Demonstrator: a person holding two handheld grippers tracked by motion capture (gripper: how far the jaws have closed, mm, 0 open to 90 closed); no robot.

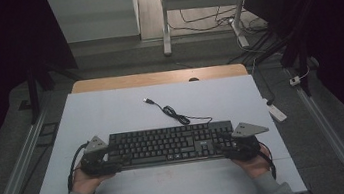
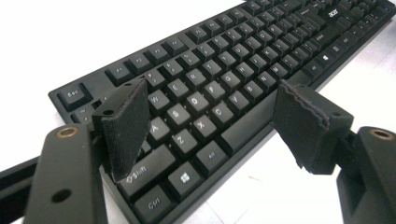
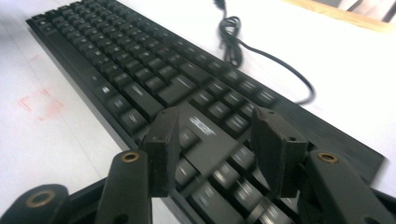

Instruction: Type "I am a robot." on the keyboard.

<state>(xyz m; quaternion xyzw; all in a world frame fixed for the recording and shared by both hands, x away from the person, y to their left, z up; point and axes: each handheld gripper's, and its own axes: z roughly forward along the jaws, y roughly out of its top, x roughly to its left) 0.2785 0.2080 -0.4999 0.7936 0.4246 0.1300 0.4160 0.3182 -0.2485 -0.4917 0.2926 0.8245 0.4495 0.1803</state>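
Note:
A black keyboard (image 1: 166, 145) lies across the near half of the white board (image 1: 112, 115). Its cable (image 1: 174, 113) curls toward the far side and ends in a loose USB plug (image 1: 148, 101). My left gripper (image 1: 98, 158) is at the keyboard's left end. In the left gripper view the left gripper (image 2: 210, 100) is open wide over the keyboard (image 2: 224, 70), one pad above the shift key and the other past the front edge. My right gripper (image 1: 237, 145) is at the right end. It hovers open (image 3: 217, 121) over the keys by the logo on the keyboard (image 3: 116, 60), and the cable (image 3: 233, 42) lies beyond.
The white board rests on a wooden table (image 1: 157, 77). Faint red marks (image 3: 39, 102) sit on the board in front of the keyboard. A white power strip (image 1: 277, 112) lies on the floor to the right, with desk legs and cables farther back.

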